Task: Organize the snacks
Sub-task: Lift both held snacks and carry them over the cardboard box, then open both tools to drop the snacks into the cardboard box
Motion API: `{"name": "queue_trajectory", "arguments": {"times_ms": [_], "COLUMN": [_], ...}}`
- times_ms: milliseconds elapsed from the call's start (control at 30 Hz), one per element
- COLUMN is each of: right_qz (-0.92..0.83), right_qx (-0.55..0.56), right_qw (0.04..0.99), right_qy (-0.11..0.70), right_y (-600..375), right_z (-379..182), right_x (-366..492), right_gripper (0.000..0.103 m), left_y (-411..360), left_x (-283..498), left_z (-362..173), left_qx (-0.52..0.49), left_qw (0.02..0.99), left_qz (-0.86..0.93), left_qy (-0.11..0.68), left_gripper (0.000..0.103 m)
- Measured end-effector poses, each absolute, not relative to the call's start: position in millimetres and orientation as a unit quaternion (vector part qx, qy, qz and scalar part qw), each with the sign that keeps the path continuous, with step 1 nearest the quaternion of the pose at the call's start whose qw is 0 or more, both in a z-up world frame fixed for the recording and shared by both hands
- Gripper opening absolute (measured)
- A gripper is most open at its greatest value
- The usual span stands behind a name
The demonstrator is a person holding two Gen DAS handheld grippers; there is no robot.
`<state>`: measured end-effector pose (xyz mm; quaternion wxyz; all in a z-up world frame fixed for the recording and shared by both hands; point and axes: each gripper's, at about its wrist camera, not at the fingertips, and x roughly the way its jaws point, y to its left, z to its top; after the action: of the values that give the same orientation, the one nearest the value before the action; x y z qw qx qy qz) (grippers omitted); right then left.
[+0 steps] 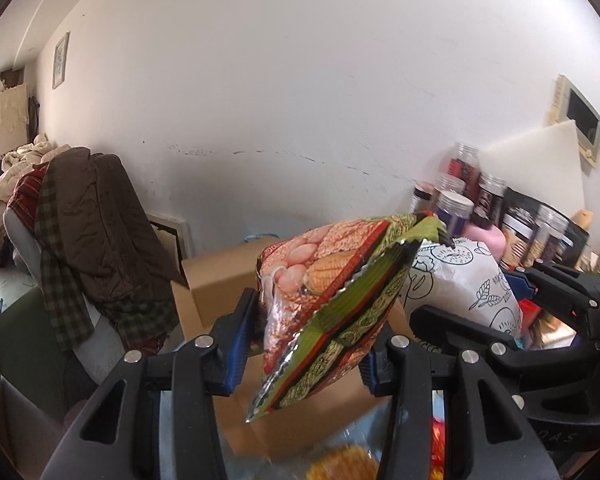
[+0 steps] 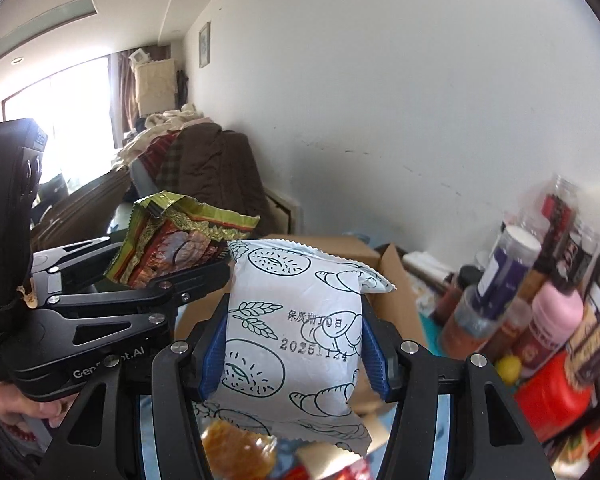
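White pastry packet [image 2: 296, 344] stamped "20251124" sits clenched in the right tongs [image 2: 296, 354], while the left tongs [image 1: 306, 340] grasp a green-and-red snack bag [image 1: 332, 304].

A lived-in home room with a white wall [image 1: 300, 80]. Clothes and blankets [image 1: 80, 240] are heaped on a chair, a small framed picture [image 1: 61, 60] hangs high, curtains [image 2: 122, 88] frame a bright window [image 2: 60, 120], and lidded food jars [image 1: 456, 208] crowd beside an open cardboard box [image 1: 216, 280].
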<state>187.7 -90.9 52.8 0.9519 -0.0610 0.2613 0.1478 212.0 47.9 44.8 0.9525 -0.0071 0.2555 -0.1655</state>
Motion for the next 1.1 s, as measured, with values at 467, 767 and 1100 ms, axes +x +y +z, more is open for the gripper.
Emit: {"name": "queue_trajectory", "arguments": {"times_ms": [467,767,1100], "right_qz": [0.124,0.13,0.091], "right_qx": [-0.06,-0.036,-0.059], "right_qw": [0.944,0.922,0.904], "right_qy": [0.3,0.363,0.414], "right_y": [-102.3,-109.7,-115.5], "right_z": [34.7,0.5,-33.8], "right_x": [289.5,338.0,356.4], "right_gripper": [0.057,0.057,0.057], "left_y": [37.3,35.3,21.2], "left_x": [311.6,363.1,393.6], "left_z": [28.2,-4.4,-51.2], "left_qx": [0.022,0.031,0.065], "left_qw": [0.949,0.929,0.892], "left_qz": [-0.13,-0.117,-0.095], "left_qy": [0.285,0.349,0.436], "left_gripper": [0.044,0.044,0.044]}}
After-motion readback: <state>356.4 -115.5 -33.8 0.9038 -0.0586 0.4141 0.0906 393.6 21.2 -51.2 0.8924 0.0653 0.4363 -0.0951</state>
